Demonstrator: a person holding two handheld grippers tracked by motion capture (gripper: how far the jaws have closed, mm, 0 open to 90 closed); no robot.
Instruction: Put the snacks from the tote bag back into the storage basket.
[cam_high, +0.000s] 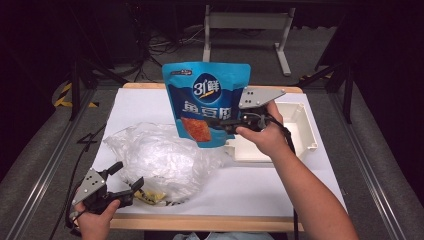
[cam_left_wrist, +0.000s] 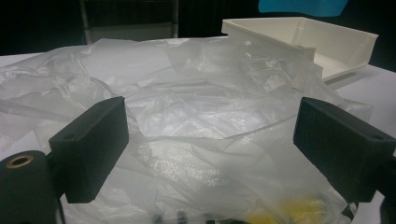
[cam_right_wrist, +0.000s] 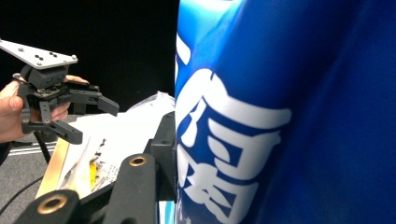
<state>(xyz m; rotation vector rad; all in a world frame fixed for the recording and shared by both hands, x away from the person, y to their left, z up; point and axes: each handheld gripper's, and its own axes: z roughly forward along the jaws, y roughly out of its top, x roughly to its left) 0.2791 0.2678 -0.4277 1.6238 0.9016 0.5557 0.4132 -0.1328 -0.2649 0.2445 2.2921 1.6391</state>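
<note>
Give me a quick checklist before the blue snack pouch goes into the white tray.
1. Right gripper shut on the blue pouch: ok.
2. Pouch lifted off the table, upright: ok.
3. White tray inside free of things: ok as far as seen; the hand hides part.
4. Left gripper open, at the near edge of the plastic bag, apart from the pouch: ok.
5. Pouch over the tray: not ok, it hangs left of it.
6. Pouch fits flat in the tray: cannot tell.
</note>
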